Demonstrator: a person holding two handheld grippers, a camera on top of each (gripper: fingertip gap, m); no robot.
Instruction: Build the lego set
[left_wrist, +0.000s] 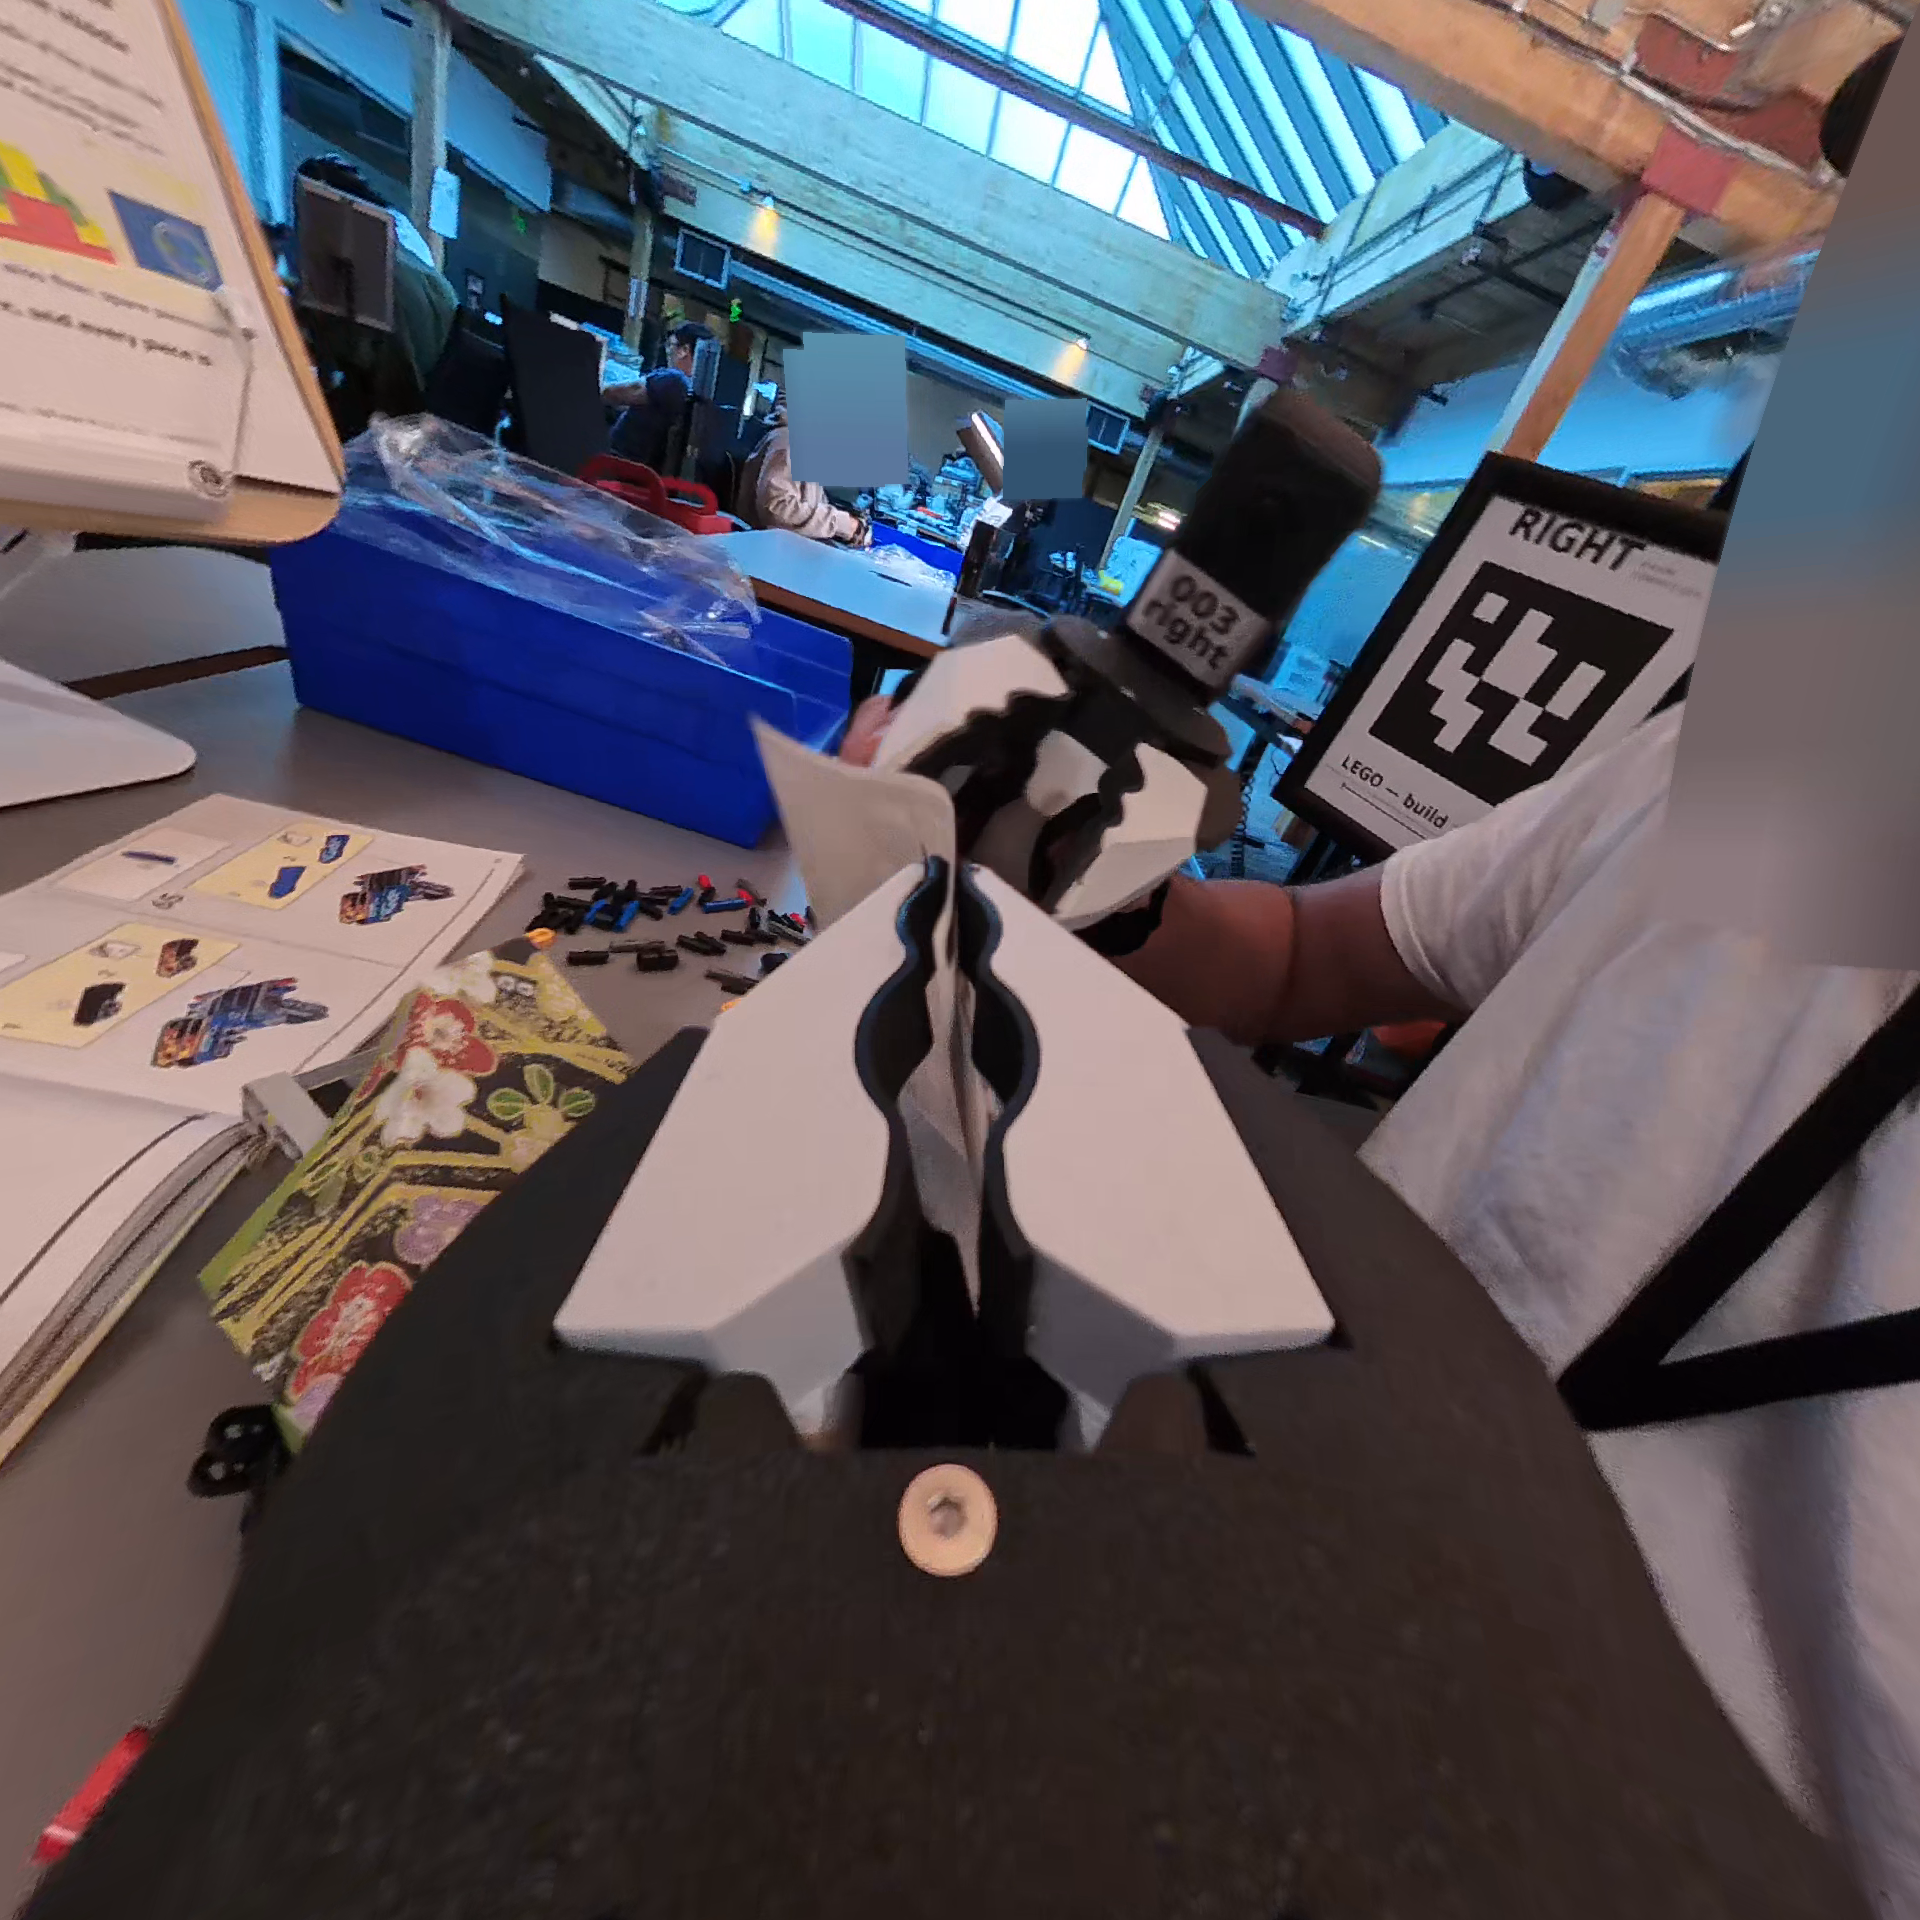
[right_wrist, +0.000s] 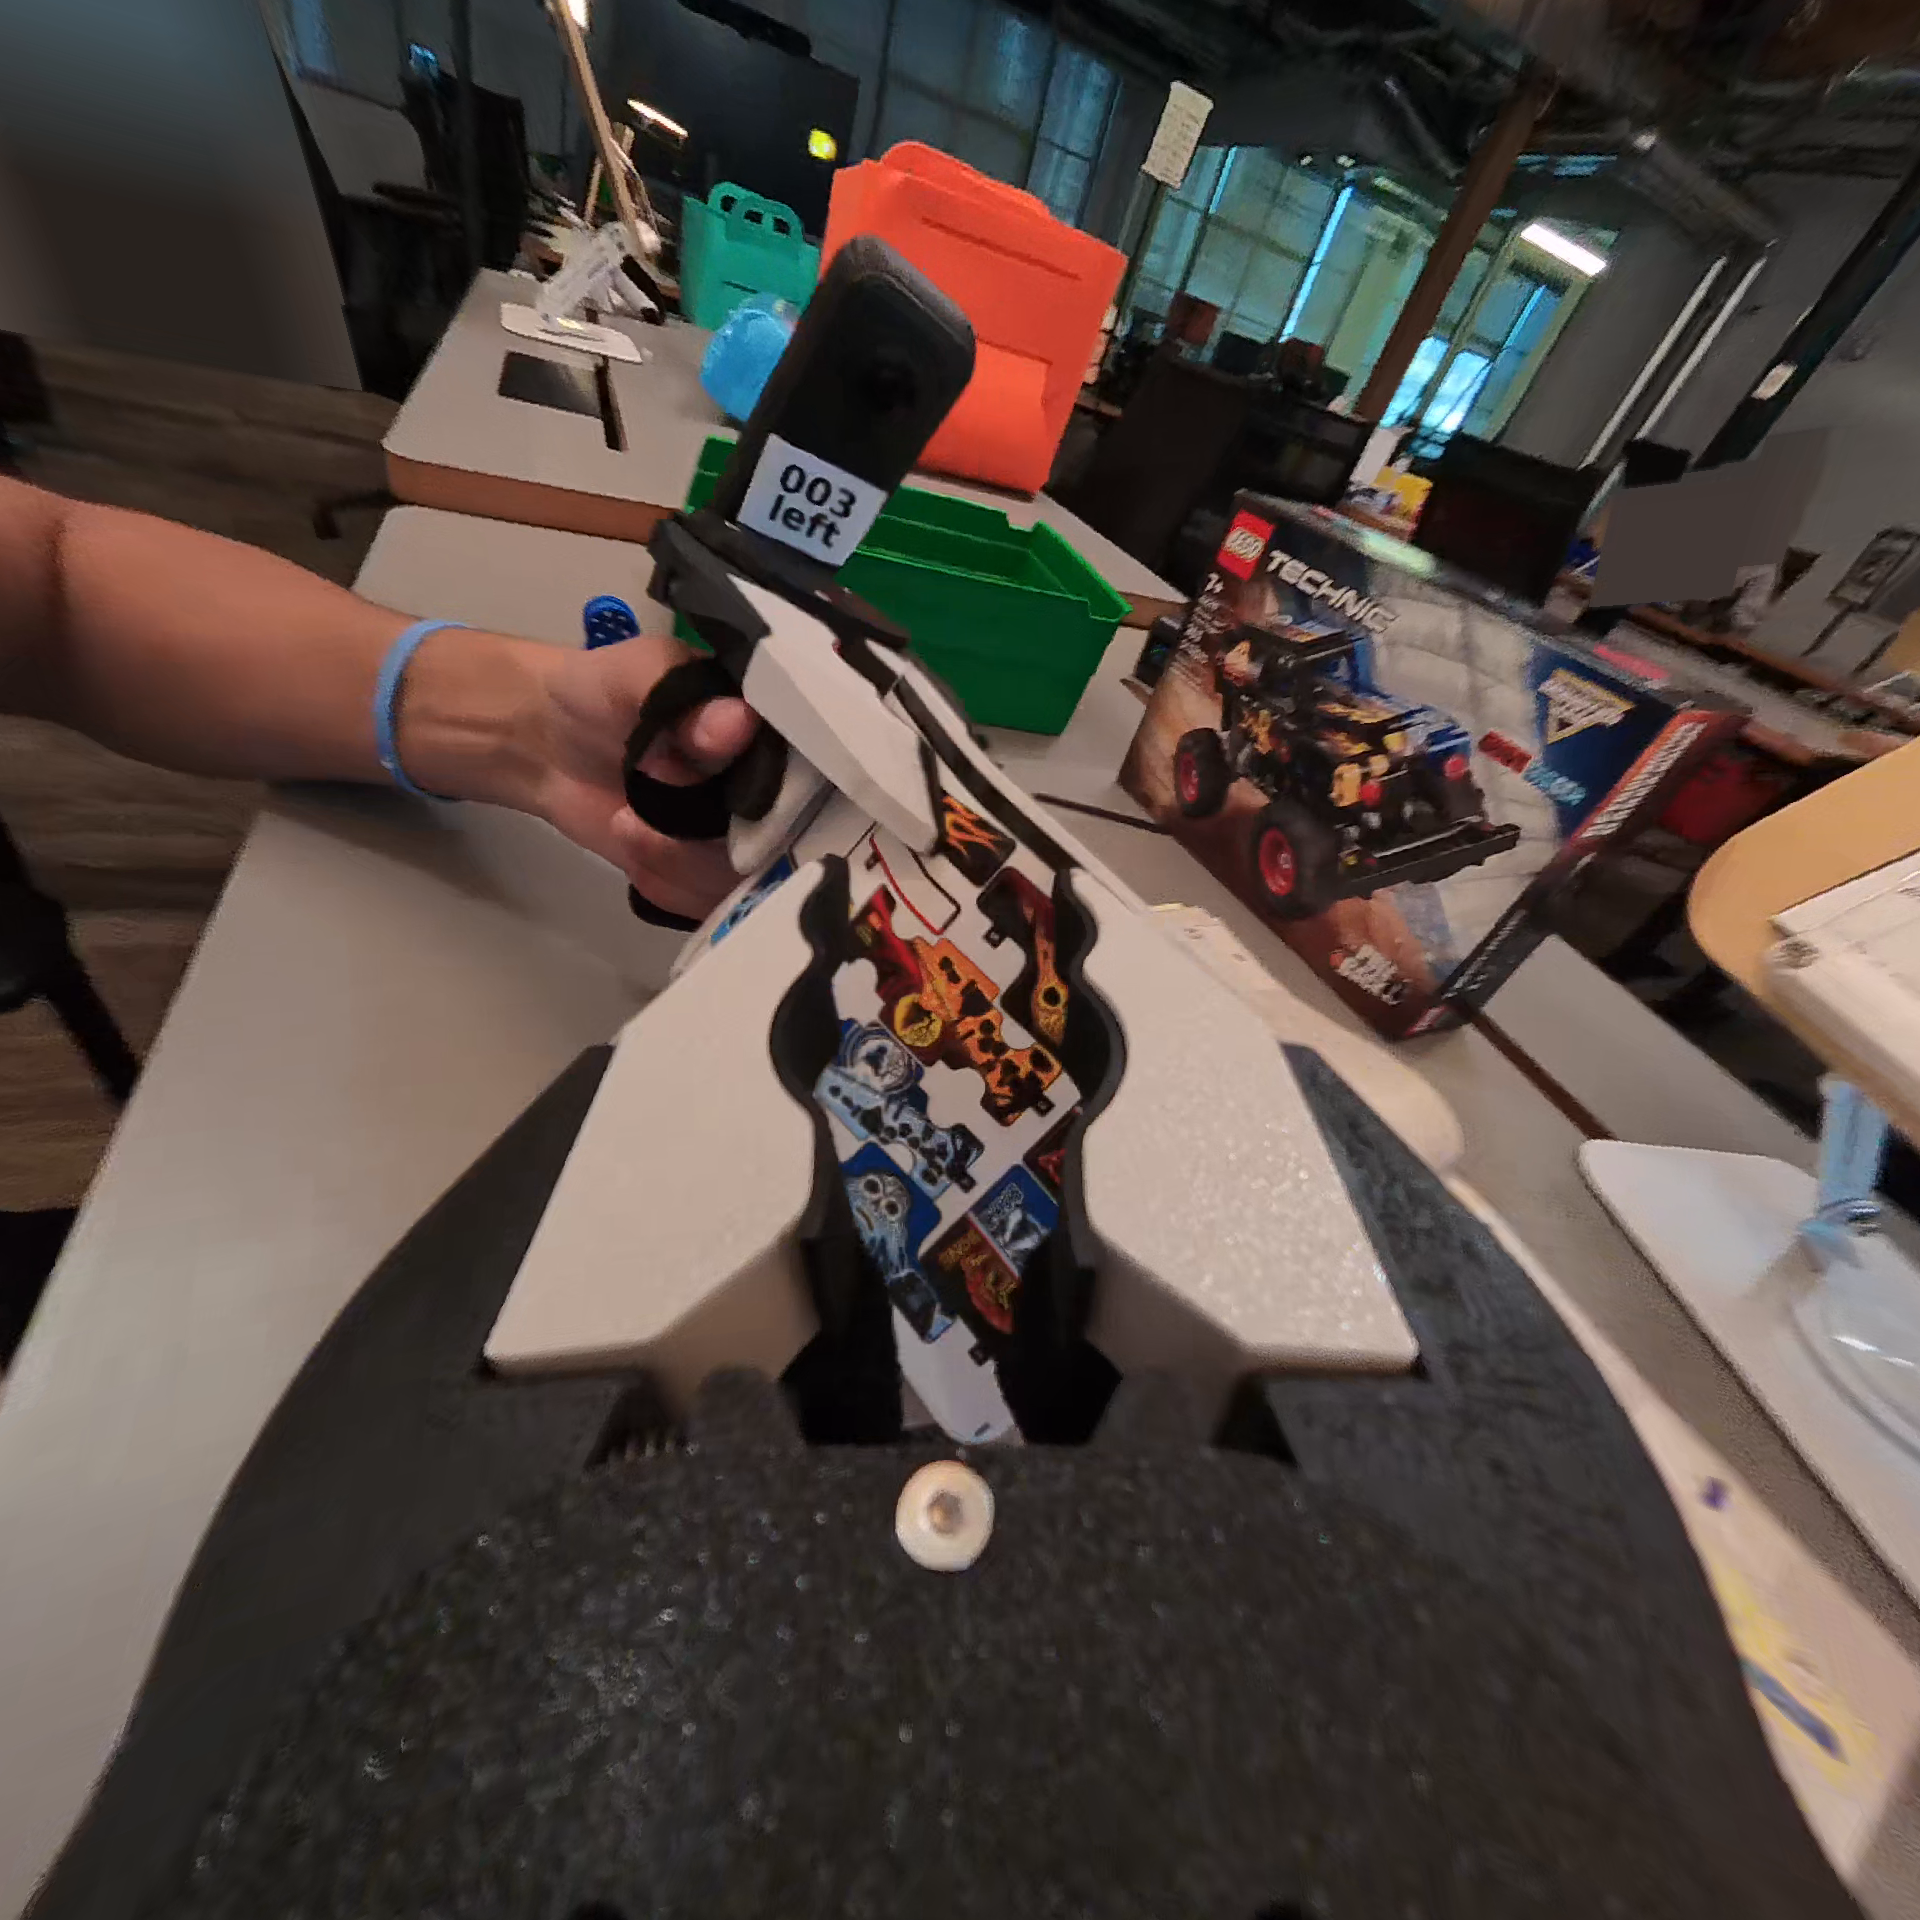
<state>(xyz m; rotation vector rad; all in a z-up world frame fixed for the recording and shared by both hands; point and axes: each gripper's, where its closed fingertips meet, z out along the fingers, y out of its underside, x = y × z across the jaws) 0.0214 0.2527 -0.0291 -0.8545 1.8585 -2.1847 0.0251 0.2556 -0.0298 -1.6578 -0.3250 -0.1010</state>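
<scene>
Both my left gripper and right gripper pinch the sticker sheet midair above the bench, loose pieces at 10 o'clock. Risk, I judge: pulling apart tears or creases it.

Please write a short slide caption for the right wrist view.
Both grippers, right and left, hold a sticker sheet above the table, beside the set's box.
</scene>
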